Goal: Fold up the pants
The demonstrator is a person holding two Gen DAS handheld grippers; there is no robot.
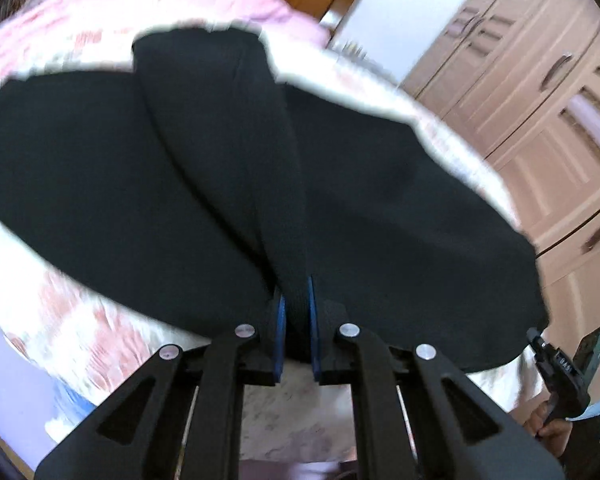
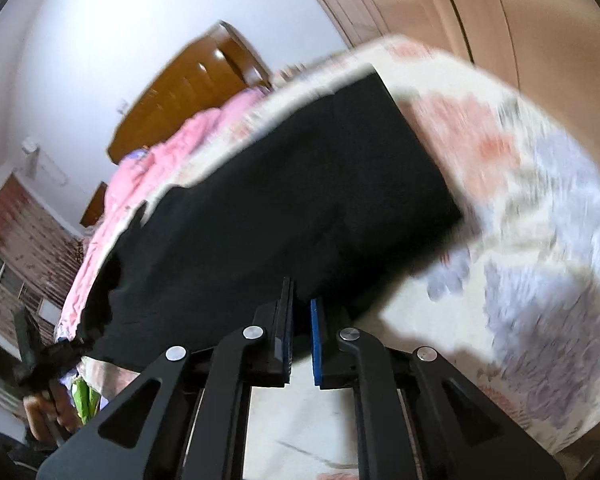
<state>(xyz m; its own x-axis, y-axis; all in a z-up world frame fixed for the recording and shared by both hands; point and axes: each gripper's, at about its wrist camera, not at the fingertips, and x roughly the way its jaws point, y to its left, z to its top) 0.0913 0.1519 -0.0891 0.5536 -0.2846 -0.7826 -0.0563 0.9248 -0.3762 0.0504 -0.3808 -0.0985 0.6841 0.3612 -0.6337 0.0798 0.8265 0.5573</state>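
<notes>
1. The black pants (image 1: 204, 168) lie spread on a bed with a floral sheet (image 1: 72, 320), reaching from the near edge toward a pink blanket (image 1: 148, 12) bunched farther up the bed
2. The left gripper (image 1: 297, 312) is clenched on a raised ridge of the pants fabric at the near hem; the cloth stands up between the two blue pads (image 1: 281, 316) and runs away from them as a long fold
3. The right gripper (image 2: 301, 332) has its jaws drawn in on the near edge of the pants (image 2: 284, 200), with the dark cloth passing between the blue pads (image 2: 315, 340); a thin gap still shows lower down between them
4. In the right wrist view the pants look like a long flat rectangle with a squared far corner, lying on the sheet (image 2: 540, 240)
5. A wooden headboard (image 2: 188, 92) stands behind the blanket (image 2: 168, 148), and a pale wardrobe (image 1: 540, 92) lines the wall beside the bed
6. Both views are blurred
</notes>
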